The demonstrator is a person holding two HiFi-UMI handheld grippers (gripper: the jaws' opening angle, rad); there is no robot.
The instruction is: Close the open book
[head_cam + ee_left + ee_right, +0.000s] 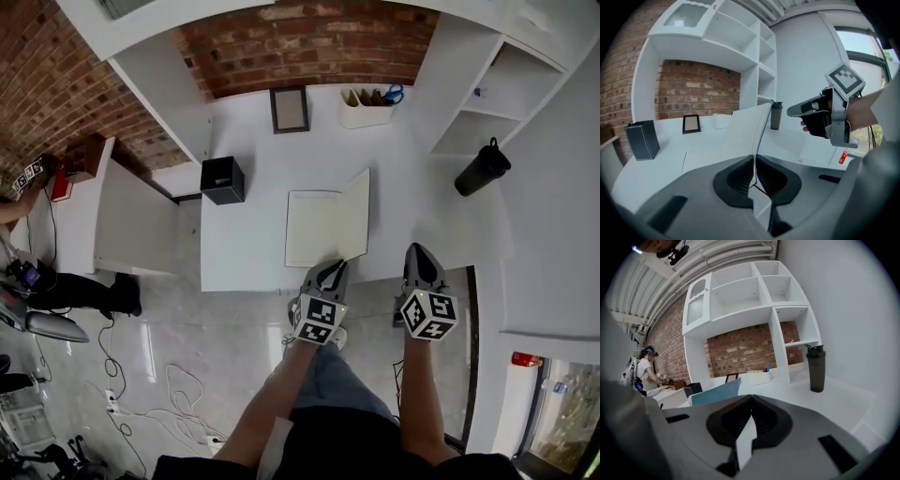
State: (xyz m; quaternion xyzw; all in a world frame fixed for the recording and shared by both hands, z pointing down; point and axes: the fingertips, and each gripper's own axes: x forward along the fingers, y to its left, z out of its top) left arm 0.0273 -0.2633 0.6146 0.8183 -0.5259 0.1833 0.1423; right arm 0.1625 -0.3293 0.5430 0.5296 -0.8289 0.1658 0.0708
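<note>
An open book (311, 228) lies on the white desk (246, 246), its left half flat and its right half (354, 213) raised almost upright. My left gripper (331, 271) is at the book's near edge, shut on the lower edge of that raised half. In the left gripper view the thin sheet (746, 127) stands up from between the closed pads of my left gripper (753, 172). My right gripper (419, 255) hovers at the desk's near edge, right of the book, shut and empty. In the right gripper view the raised half's light blue outer cover (715, 392) shows to the left of my right gripper (750, 402).
A black box (223, 180), a picture frame (289, 110) and a white pen holder (367, 106) stand along the back of the desk. A black shaker bottle (481, 169) stands at the right by the white shelves (487, 98). A person (21, 192) is at far left.
</note>
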